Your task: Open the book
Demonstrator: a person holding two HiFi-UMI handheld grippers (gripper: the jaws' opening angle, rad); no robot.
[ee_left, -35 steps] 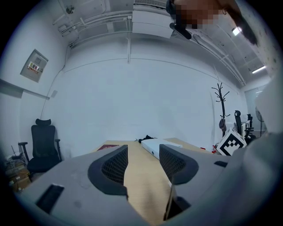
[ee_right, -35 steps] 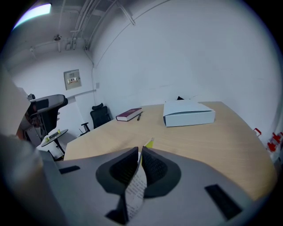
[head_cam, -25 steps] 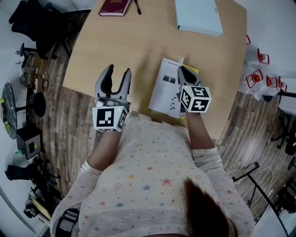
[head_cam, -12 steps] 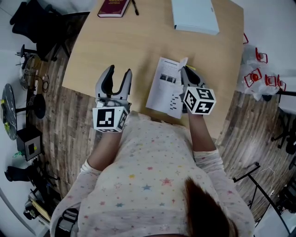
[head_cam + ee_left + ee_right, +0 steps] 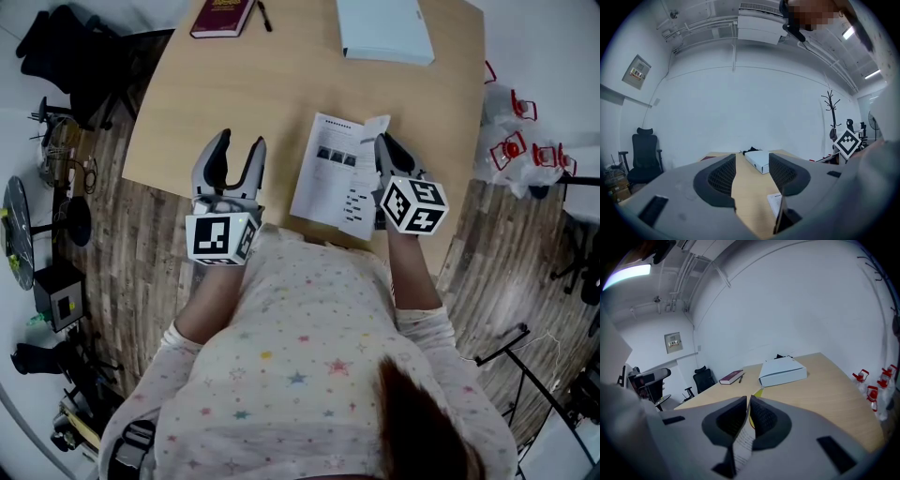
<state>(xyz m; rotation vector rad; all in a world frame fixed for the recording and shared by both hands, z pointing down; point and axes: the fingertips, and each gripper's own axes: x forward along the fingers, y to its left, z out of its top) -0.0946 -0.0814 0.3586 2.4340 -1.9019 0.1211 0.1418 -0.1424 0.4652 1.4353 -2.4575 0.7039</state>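
A thin book (image 5: 326, 176) lies open on the wooden table (image 5: 234, 84), close to its front edge, showing white printed pages. My right gripper (image 5: 382, 142) is at the book's right side, shut on a page (image 5: 362, 199) that stands lifted off the book. In the right gripper view that page (image 5: 742, 442) runs between the closed jaws of the right gripper (image 5: 746, 401), with a yellow edge behind. My left gripper (image 5: 236, 143) hovers open over the table left of the book, holding nothing. From the left gripper (image 5: 752, 161), a corner of the book (image 5: 774, 202) shows low on the right.
A white box (image 5: 384, 30) lies at the table's far side, also visible as the white box (image 5: 759, 159). A maroon book (image 5: 223, 16) and a pen (image 5: 263, 16) lie at the far left corner. Red-topped items (image 5: 511, 150) sit on the floor to the right.
My right gripper has drawn the held page a little to the right and toward me, lifting it further off the book. The left gripper has stayed put.
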